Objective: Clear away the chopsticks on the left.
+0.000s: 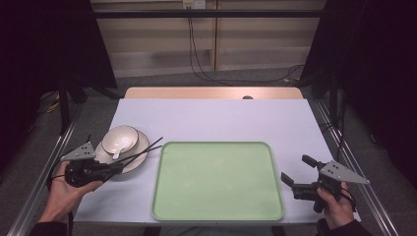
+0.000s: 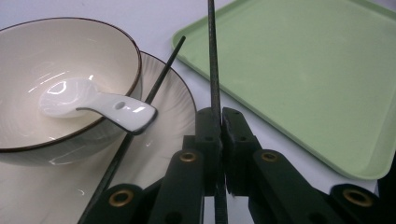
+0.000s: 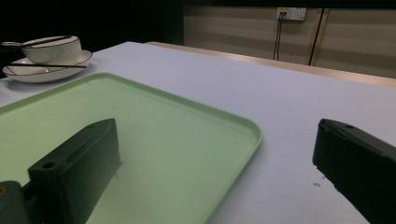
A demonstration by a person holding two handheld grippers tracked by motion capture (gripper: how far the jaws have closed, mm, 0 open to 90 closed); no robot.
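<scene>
Black jaws of the left gripper (image 2: 218,122) are clenched on one thin dark chopstick (image 2: 213,60), which runs straight up between the pads and out over the near-left corner of the green tray (image 2: 303,79). In the high view this gripper (image 1: 118,167) sits near the left edge of the tabletop (image 1: 211,118), held in the person's left hand (image 1: 66,189), with its tips at the near rim of the plate (image 1: 140,160).

At the near-right corner of the tabletop, the right gripper (image 1: 295,169) is held in the right hand (image 1: 332,206); its jaws stand released and wide apart with nothing between them, one over the tray's right edge and the other over bare tabletop.

Between the two grippers, the tray lies flat along the near edge, in the middle, with nothing on it.

Farther back on the left, the cream plate carries a dark-rimmed bowl (image 2: 60,51), and a white spoon (image 2: 93,102) lies in the bowl with its handle hanging over the rim. A second chopstick (image 2: 154,93) lies slanted across the plate beside the bowl, its tip pointing toward the tray's far-left corner.

Along the far edge, a strip of bare wood (image 1: 211,92) shows beyond the pale cover.
</scene>
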